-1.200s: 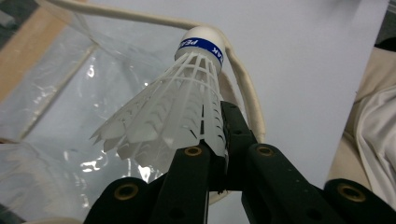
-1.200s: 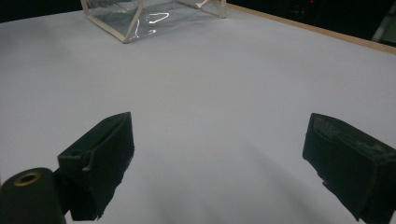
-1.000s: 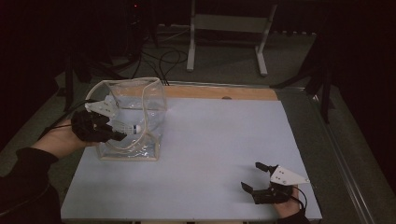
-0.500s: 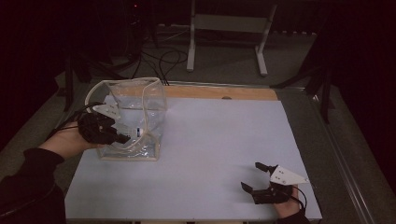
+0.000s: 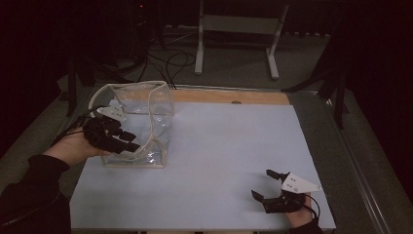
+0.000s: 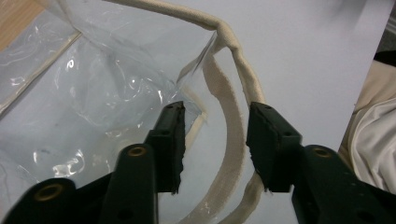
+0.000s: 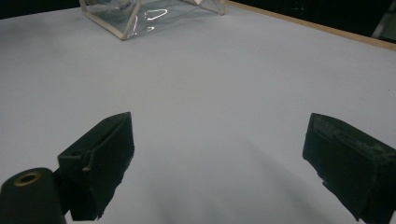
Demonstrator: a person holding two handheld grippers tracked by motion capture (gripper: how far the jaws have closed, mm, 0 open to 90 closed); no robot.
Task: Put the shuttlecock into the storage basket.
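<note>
You are holding the left gripper [image 5: 127, 141] at the clear bag [image 5: 146, 105], left of the frame on the desk [image 5: 229, 146]; its jaws are standing apart around the cloth rim [image 6: 229, 135]. The bag looks light, floppy, slippery: grip that trim. The right gripper [image 5: 268, 187], lower right, is resting with jaws wide apart.

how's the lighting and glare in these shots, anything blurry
High view: dim, dark surroundings, soft detail, the table lit. Left gripper view: sharp, white glare streaks on the clear bag. Right gripper view: even light, the right gripper jaws close and slightly soft, faint shadows beneath.
</note>
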